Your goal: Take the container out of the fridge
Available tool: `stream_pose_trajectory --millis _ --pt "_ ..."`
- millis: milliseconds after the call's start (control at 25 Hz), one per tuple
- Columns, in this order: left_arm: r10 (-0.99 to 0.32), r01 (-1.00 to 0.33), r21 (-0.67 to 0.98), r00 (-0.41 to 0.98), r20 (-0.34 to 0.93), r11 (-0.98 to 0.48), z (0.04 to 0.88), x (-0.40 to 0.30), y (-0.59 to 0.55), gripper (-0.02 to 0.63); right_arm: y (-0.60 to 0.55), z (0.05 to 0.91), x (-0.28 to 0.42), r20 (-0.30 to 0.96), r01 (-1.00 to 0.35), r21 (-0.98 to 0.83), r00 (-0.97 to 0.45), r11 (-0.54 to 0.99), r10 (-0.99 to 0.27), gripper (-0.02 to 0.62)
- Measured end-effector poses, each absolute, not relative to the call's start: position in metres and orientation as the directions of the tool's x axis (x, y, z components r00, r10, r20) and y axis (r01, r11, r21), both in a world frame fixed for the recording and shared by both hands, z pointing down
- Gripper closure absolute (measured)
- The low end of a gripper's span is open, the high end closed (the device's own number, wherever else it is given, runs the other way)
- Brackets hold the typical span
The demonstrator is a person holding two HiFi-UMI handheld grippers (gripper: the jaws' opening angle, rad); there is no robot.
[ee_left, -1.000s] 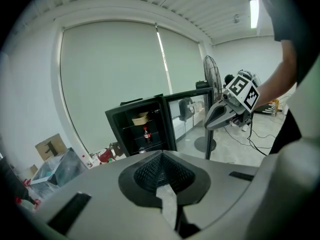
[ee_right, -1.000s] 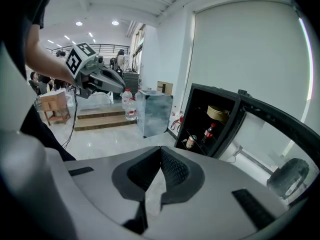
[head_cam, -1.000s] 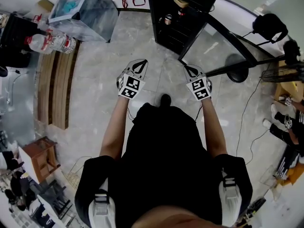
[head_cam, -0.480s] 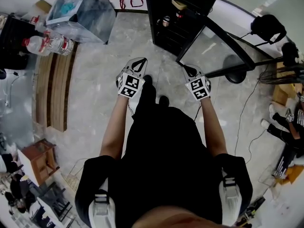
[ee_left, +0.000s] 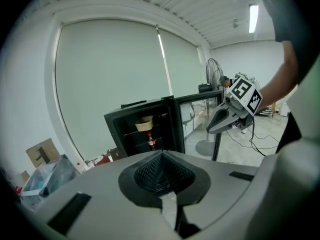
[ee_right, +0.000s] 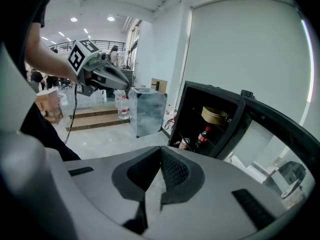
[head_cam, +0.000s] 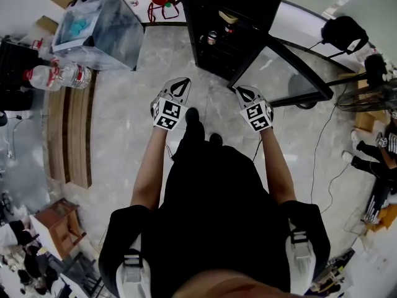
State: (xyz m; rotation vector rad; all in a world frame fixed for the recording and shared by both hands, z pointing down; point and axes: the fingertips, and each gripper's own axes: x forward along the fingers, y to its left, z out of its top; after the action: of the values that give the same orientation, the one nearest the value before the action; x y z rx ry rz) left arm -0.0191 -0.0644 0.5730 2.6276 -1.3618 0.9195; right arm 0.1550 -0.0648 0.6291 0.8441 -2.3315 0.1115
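Open black fridge [head_cam: 239, 14], tan round container [ee_right: 216, 115] on its top shelf, bottle [ee_right: 202, 134] and can [ee_right: 184, 143] below it, left claw [head_cam: 180, 84] and right claw [head_cam: 243, 92] both shut tight, empty, not touching the fridge.

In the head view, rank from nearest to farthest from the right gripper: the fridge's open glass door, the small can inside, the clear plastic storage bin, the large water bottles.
1. Open glass door, just beside the right gripper.
2. Small can, ahead inside the black fridge.
3. Clear plastic storage bin, upper left.
4. Large water bottles, farthest left.
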Motion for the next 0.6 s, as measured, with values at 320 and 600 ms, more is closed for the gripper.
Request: stream_pose_trajectory --millis 320,600 --pt "-0.706 -0.728 -0.211 0.484 0.517 -0.653 0.576 -0.045 -0.119 0.588 -0.11 0.63 0.124 0.609 -0.632 0.138 -0.553 0.763 -0.568 0.597" --pt "-0.672 -0.69 -0.202 0.525 0.521 -0.695 0.58 -0.07 -0.159 0.588 -0.146 0.628 0.097 0.614 -0.667 0.145 -0.519 0.731 -0.596 0.597"
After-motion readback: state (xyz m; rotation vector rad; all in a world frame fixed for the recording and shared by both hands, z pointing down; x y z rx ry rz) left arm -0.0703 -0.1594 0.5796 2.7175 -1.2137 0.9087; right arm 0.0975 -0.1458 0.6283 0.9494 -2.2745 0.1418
